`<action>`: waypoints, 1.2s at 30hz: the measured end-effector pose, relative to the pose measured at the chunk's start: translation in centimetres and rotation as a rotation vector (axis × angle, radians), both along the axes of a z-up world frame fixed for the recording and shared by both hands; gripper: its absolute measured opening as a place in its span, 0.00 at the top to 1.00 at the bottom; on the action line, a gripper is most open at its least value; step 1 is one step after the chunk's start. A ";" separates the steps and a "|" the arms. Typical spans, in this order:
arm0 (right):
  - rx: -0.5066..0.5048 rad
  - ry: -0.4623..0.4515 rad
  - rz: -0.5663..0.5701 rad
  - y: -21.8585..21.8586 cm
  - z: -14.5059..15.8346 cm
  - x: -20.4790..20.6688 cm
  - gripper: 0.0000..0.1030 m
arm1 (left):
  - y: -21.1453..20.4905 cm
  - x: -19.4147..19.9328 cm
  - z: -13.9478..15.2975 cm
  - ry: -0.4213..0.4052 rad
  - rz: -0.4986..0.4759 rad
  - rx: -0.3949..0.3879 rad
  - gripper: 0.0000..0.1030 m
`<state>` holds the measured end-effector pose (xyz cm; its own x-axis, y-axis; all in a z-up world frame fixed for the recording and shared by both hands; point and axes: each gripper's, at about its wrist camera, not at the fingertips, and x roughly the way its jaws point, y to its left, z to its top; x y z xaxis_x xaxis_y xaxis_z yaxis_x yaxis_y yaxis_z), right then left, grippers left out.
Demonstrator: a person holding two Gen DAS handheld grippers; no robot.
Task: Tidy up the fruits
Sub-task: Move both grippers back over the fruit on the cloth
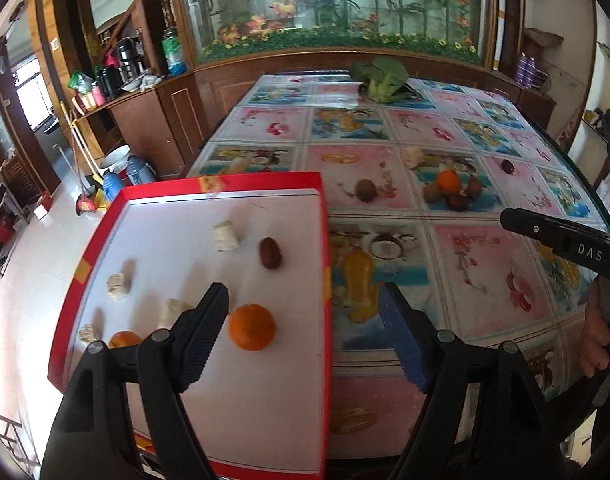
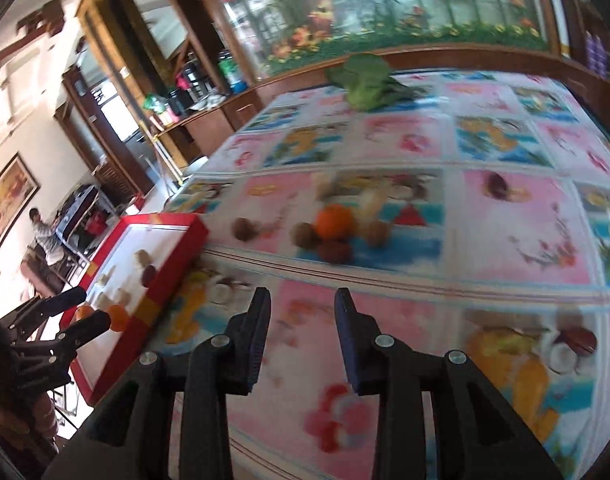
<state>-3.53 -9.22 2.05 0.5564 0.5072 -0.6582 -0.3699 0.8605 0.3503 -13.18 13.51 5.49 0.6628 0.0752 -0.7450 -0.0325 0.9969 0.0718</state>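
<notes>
A red-rimmed white tray (image 1: 225,186) lies at the table's left edge and holds an orange (image 1: 252,326), a second orange (image 1: 123,339), a dark red date (image 1: 270,253) and several pale chunks (image 1: 226,235). My left gripper (image 1: 305,312) is open and empty above the tray's right rim. On the table a pile has an orange (image 1: 449,181), brown kiwis (image 1: 433,191) and a dark fruit (image 1: 458,201); one kiwi (image 1: 365,190) lies apart. My right gripper (image 2: 303,300) is open and empty, short of the pile (image 2: 336,222). The tray also shows in the right wrist view (image 2: 167,220).
A leafy green vegetable (image 1: 381,76) lies at the table's far edge. A lone dark fruit (image 1: 507,166) and a pale chunk (image 1: 412,157) sit on the patterned tablecloth (image 1: 485,264). The right gripper's finger (image 1: 561,236) shows at the right. Wooden cabinets stand behind and left.
</notes>
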 end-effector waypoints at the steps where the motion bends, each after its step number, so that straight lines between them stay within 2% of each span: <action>1: -0.003 0.005 -0.017 -0.8 -0.3 0.1 0.69 | -0.9 0.3 -0.2 0.007 -0.019 0.002 0.25; 6: 0.006 0.026 -0.068 -2.6 -0.5 1.4 0.69 | -4.5 1.7 -0.9 0.040 -0.108 0.017 0.25; 10: -0.006 0.030 -0.049 -2.1 -0.4 3.3 0.69 | -6.3 3.7 -1.2 0.057 -0.154 0.033 0.25; 15: -0.009 0.010 -0.066 -1.1 -0.5 6.0 0.69 | -6.8 6.7 -1.4 0.060 -0.159 0.038 0.25; 18: 0.018 0.052 -0.045 -0.8 -1.5 7.4 0.69 | -7.1 8.7 -1.8 0.062 -0.169 0.049 0.25; 22: -0.004 0.072 -0.033 -0.5 -2.3 7.7 0.69 | -7.7 11.2 -2.8 0.099 -0.183 0.031 0.25; 25: -0.051 0.073 -0.046 -0.2 -2.7 7.8 0.70 | -8.4 12.2 -3.0 0.097 -0.205 0.033 0.25; 30: -0.088 0.057 -0.048 0.0 -2.7 7.8 0.75 | -9.5 14.0 -3.5 0.105 -0.267 0.059 0.25; 31: -0.106 0.051 -0.051 0.1 -2.8 7.9 0.79 | -9.7 14.4 -3.7 0.115 -0.287 0.068 0.25; 32: -0.110 0.051 -0.054 0.0 -2.8 8.0 0.82 | -9.8 14.7 -3.9 0.124 -0.301 0.076 0.25; 34: -0.080 0.073 -0.060 -0.5 -2.8 8.2 0.82 | -9.9 15.4 -4.2 0.137 -0.333 0.078 0.33; 36: -0.050 0.096 -0.064 -1.0 -2.8 8.3 0.82 | -10.1 15.8 -4.5 0.152 -0.368 0.081 0.33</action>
